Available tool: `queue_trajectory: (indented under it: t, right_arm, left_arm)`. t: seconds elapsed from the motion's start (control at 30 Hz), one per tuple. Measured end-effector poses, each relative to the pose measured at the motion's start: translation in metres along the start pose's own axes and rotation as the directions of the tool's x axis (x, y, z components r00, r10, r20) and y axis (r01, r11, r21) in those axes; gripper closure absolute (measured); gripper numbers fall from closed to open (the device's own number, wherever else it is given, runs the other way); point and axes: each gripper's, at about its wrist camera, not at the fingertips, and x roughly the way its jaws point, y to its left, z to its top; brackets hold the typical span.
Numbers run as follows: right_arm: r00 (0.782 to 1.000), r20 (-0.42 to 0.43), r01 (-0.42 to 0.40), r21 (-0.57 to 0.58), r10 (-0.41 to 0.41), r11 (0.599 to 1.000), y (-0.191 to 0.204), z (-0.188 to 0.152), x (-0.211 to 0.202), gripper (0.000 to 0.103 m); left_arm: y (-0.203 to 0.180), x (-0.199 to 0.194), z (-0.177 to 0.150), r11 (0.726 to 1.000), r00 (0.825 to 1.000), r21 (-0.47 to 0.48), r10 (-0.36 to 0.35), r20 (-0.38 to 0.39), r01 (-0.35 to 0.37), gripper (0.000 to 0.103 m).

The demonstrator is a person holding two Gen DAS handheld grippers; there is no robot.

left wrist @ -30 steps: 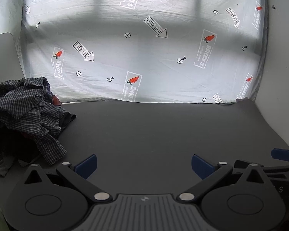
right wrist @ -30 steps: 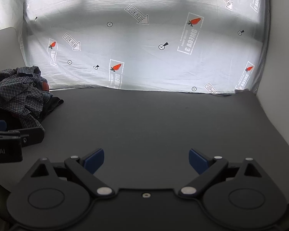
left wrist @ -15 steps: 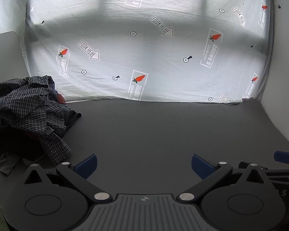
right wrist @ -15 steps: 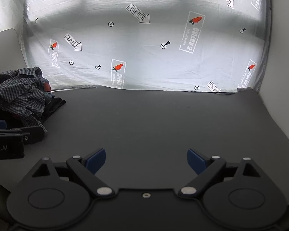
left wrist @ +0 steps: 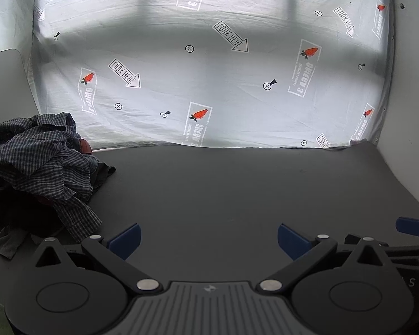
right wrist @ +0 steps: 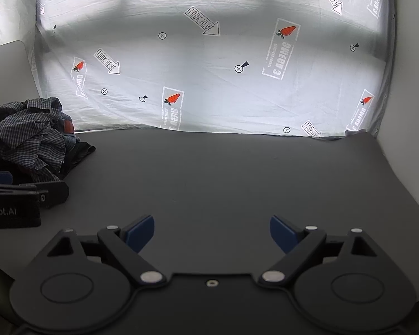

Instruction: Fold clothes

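Clothes pile [left wrist: 39,167] left of left gripper [left wrist: 208,240] fingers, apart.

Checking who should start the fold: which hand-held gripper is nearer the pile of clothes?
Left. The left hand-held gripper is open just right of the pile of clothes, its left finger close to the fabric. The right hand-held gripper, also open, sits farther right, beyond the left one.

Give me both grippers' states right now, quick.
Left gripper: open, holding nothing.
Right gripper: open, holding nothing.
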Motion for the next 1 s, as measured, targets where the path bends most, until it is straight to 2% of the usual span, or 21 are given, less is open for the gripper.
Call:
queue_trajectory:
  t: [0.33,0.53,0.6,0.7,0.8,0.9,1.0]
  right_arm:
    - [1.000,0.020,0.016,-0.007,-0.016,1.000,0.005,0.001,0.003,0.014]
    - [0.999,0.033,0.008,0.007,-0.008,1.000,0.010,-0.001,0.009,0.015]
    - [1.000,0.017,0.002,0.014,-0.002,1.000,0.014,0.002,0.017,0.022]
    - [1.000,-0.002,-0.009,0.025,0.009,1.000,0.022,0.007,0.030,0.023]
    - [1.000,-0.010,-0.029,0.016,0.029,0.999,0.037,0.016,0.048,0.023]
    - [0.998,-0.021,-0.061,-0.044,0.060,0.997,0.066,0.028,0.070,0.023]
    - [0.994,-0.022,-0.106,-0.125,0.104,0.986,0.103,0.042,0.094,0.023]
  left_arm:
    - [0.005,0.002,0.000,1.000,1.000,-0.006,-0.008,0.006,0.008,0.002]
    - [0.013,0.009,-0.002,0.999,0.999,-0.030,-0.022,-0.033,0.021,0.008]
    - [0.023,0.013,-0.001,0.998,0.998,-0.057,-0.023,-0.056,0.020,0.008]
    - [0.045,0.022,0.002,0.990,0.996,-0.139,-0.037,-0.080,0.026,0.009]
    - [0.078,0.034,0.007,0.969,0.994,-0.247,-0.058,-0.097,0.032,0.009]
    - [0.115,0.047,0.013,0.937,0.993,-0.349,-0.057,-0.100,0.018,0.009]
    - [0.155,0.061,0.020,0.922,0.995,-0.388,-0.019,-0.093,-0.018,0.009]
